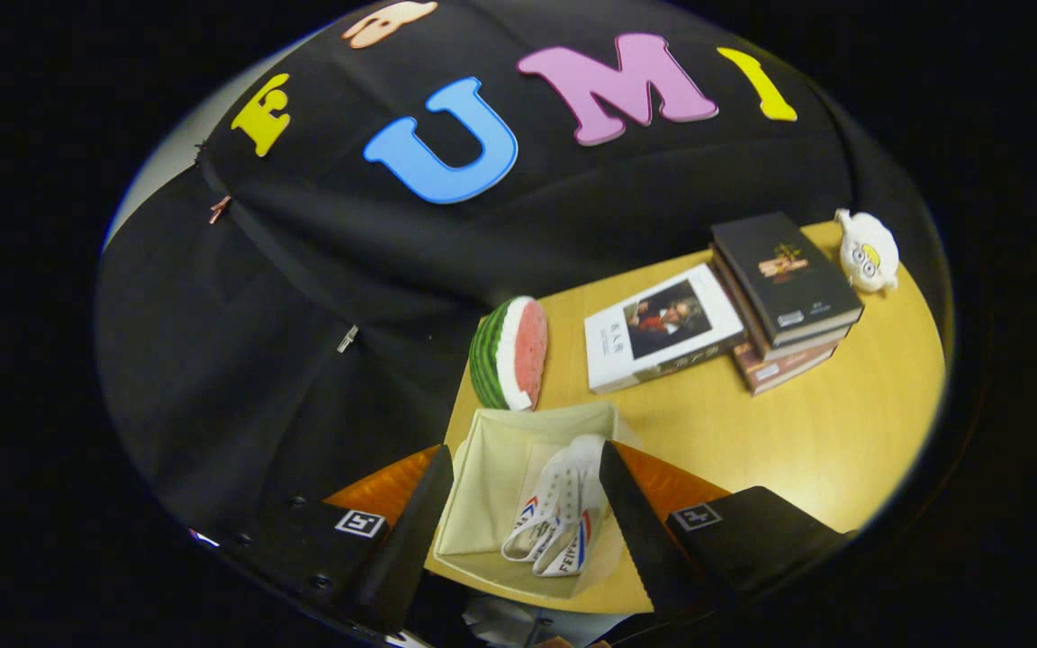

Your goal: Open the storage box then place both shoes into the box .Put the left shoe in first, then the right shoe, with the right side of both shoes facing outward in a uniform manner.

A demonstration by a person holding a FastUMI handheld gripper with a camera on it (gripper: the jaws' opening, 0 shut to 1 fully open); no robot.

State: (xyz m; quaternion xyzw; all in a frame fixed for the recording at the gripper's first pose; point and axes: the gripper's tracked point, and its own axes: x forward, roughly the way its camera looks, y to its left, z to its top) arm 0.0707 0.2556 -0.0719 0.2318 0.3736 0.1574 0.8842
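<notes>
Shoes in the open box

Our claw hangs spread and empty above the storage box, where both shoes lie together against its right wall.

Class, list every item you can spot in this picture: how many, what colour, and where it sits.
storage box: one, cream, open, on the table's near edge, between the fingers
shoes: two, white with red and blue marks, inside the box, side by side
watermelon slice: one, green and red, just beyond the box
white book: one, flat, right of the watermelon
book stack: dark cover on top, right of the white book
plush toy: one, white, beyond the stack
table: one, light wood
tongs: one, open, fingers either side of the box, holding nothing
</notes>
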